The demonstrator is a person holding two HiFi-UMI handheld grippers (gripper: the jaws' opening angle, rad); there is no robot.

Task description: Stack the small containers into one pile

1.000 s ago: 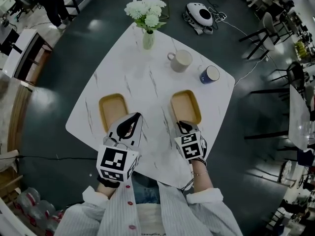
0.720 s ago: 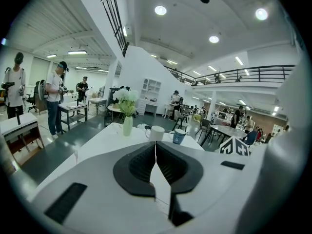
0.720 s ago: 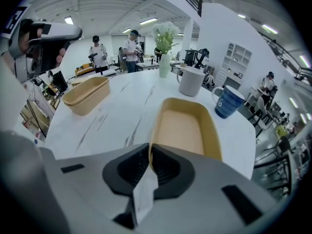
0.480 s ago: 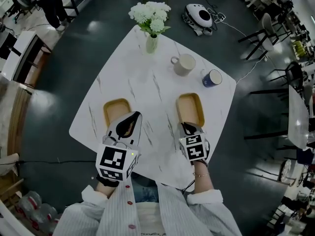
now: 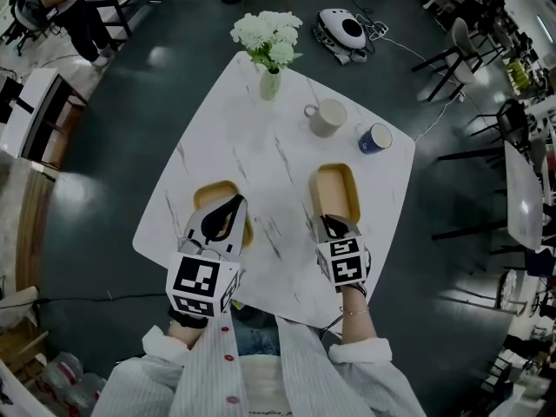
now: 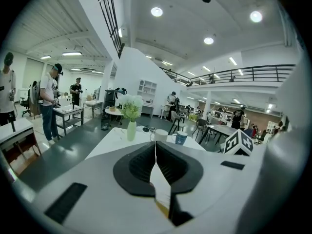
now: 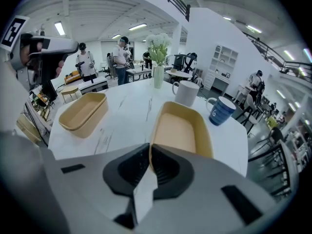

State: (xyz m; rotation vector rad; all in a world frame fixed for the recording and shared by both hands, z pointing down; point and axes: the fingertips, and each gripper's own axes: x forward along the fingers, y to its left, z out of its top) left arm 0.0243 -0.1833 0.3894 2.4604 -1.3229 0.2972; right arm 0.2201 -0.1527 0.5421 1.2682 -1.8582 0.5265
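Note:
Two shallow tan containers lie apart on the white marble table [image 5: 261, 146]. The left container [image 5: 211, 196] is partly hidden under my left gripper [image 5: 236, 200], which hovers over its near right part with its jaws shut and empty. The right container [image 5: 336, 189] lies just beyond my right gripper [image 5: 324, 220], whose shut tips sit at its near end. In the right gripper view the shut jaws [image 7: 150, 146] meet before that container [image 7: 179, 129], and the other container [image 7: 84, 112] is to the left. The left gripper view shows its jaws [image 6: 156, 147] pressed together.
At the table's far side stand a vase of white flowers [image 5: 270, 81], a white mug [image 5: 328, 117] and a blue mug [image 5: 374, 137]. The table's near edge runs just under both grippers. Chairs, tables and standing people surround it on the dark floor.
The head view has shifted a little. My left gripper now covers more of the left container. The right gripper keeps its place at the right container's near end. Both containers stay put.

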